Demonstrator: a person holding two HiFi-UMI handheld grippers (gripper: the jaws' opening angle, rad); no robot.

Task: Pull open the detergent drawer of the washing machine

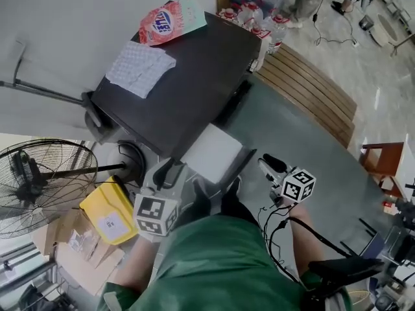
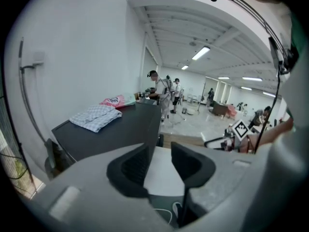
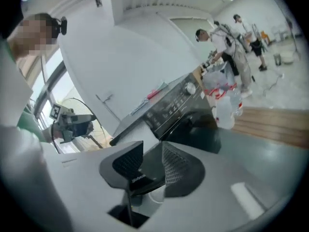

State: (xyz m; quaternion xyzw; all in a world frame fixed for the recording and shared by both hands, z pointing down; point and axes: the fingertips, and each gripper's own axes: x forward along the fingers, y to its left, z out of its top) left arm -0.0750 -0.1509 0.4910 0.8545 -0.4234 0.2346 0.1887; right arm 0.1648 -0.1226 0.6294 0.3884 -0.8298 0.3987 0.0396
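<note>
The washing machine (image 1: 194, 76) is a dark box against the white wall, seen from above in the head view. Its control panel (image 3: 175, 104), with a knob and buttons, shows in the right gripper view. A white flat panel (image 1: 211, 151) sticks out from its front, towards me. My left gripper (image 1: 170, 171) hovers just left of that panel, jaws apart and empty. The white panel (image 2: 164, 176) lies beyond the left gripper (image 2: 159, 151). My right gripper (image 1: 271, 164) hangs over the grey floor right of the panel. The right gripper (image 3: 152, 151) has a narrow gap with nothing gripped.
A checked cloth (image 1: 140, 67) and a red bag (image 1: 162, 22) lie on the machine's top. A standing fan (image 1: 40, 173) and a yellow box (image 1: 110, 212) are to the left. Wooden slats (image 1: 311, 89) and water bottles (image 1: 262, 24) are to the right. People (image 2: 161, 92) stand far behind.
</note>
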